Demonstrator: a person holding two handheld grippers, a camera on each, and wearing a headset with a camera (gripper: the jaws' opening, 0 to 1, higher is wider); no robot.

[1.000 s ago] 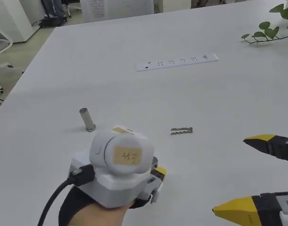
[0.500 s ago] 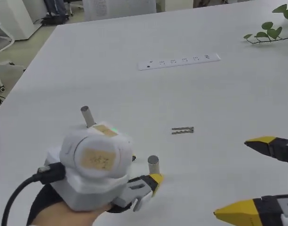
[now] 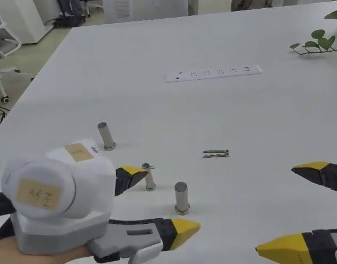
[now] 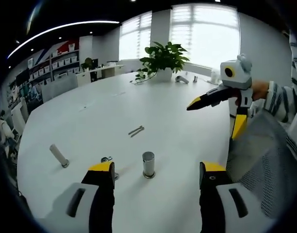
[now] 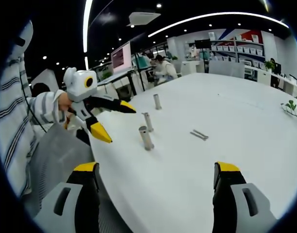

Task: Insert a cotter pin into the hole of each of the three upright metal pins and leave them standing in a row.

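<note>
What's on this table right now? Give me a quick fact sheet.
Table: white
Metal pins: three upright: far pin, middle pin, near pin
Cotter pins: loose, lying flat, apart from the metal pins
Left tongs: open, empty
Right tongs: open, empty
Also there: power strip, plant

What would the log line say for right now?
pins: three upright | cotter pins: loose on table | left gripper: open, near pins | right gripper: open, empty
</note>
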